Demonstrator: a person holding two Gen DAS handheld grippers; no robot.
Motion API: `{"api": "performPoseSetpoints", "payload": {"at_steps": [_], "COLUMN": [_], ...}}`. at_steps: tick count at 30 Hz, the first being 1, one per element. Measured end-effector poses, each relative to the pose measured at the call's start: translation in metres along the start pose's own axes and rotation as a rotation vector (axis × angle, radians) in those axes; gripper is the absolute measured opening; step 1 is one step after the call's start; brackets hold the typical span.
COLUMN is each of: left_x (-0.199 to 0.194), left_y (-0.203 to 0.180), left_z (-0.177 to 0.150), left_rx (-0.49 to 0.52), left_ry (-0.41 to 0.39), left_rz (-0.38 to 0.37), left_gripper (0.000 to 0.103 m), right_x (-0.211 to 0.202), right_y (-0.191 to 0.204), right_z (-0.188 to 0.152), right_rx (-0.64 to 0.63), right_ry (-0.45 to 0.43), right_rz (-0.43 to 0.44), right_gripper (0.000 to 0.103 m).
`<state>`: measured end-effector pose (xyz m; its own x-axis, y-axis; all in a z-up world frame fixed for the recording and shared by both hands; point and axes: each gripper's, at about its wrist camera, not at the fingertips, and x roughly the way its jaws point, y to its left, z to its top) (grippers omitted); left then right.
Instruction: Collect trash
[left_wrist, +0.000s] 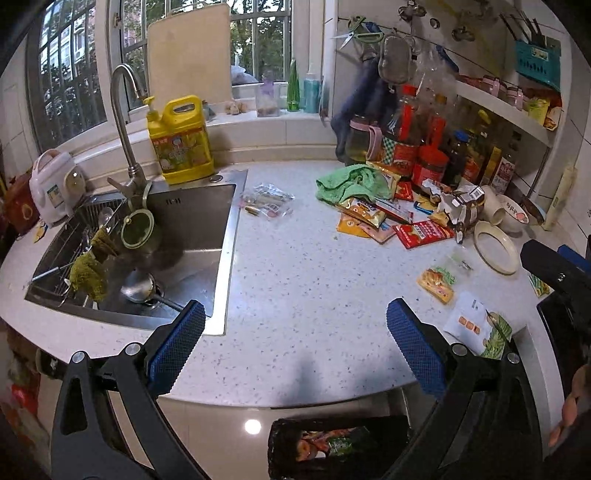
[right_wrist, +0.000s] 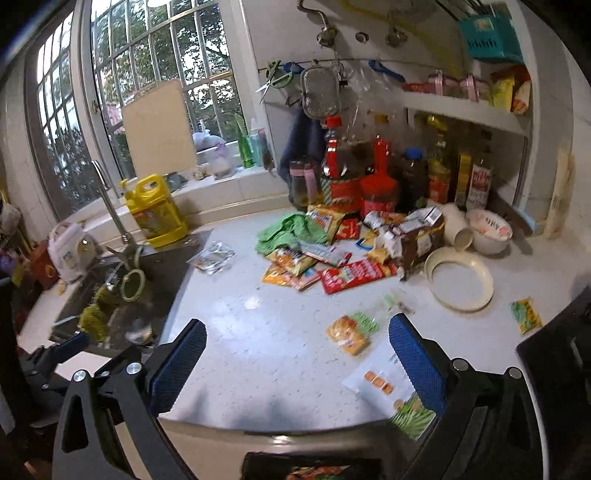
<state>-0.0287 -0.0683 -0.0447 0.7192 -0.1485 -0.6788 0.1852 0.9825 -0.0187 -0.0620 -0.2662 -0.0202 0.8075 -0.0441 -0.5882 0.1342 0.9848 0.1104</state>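
The closest trash right now is the white-and-green wrapper, sitting at the counter's front edge just above the black bin, which already has a wrapper or two inside. In the right wrist view the wrapper half tucks under your right gripper's right finger, and both fingers are spread wide with nothing between them. Your left gripper is the same deal: wide apart, empty, hanging over bare counter above the bin.

My take: grab that wrapper first. It's flat and thin, so I'd guess it slides instead of lifting if you come straight down. Shift the right gripper toward it so it sits between the pads, tilt one pad under the edge that overhangs the counter lip, then close. Since the bin is directly below, you could probably even nudge it off the edge, but a clean pinch is safer.

Next out from the bin is the orange snack packet, a little further back on the counter, then the small yellow-green packet off to the right. The big pile of wrappers is well back from the bin, next to the green cloth and in front of the sauce bottles. Leave the cloth and white bowl alone, and watch you don't knock a bottle when you reach back there.
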Motion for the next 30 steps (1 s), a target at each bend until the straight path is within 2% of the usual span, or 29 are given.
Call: {"api": "performPoseSetpoints", "payload": {"at_steps": [9, 14, 30], "left_x": [-0.007, -0.011, -0.013], "left_y": [0.007, 0.007, 0.007], "left_z": [0.02, 0.028, 0.037], "left_rx": [-0.064, -0.058, -0.06], "left_ry": [-0.029, -0.053, -0.066], "left_rz": [0.014, 0.096, 0.087], "left_gripper": [0.096, 0.096, 0.096], "right_x": [0.004, 0.002, -0.002], "right_y": [0.011, 0.009, 0.012], "right_z": [0.01, 0.015, 0.022], "right_rx": [-0.025, -0.025, -0.049], "right_ry": [0.006, -0.008, -0.028], "right_rz": [-0.002, 0.009, 0.009], "right_gripper": [0.098, 0.098, 0.098]}}
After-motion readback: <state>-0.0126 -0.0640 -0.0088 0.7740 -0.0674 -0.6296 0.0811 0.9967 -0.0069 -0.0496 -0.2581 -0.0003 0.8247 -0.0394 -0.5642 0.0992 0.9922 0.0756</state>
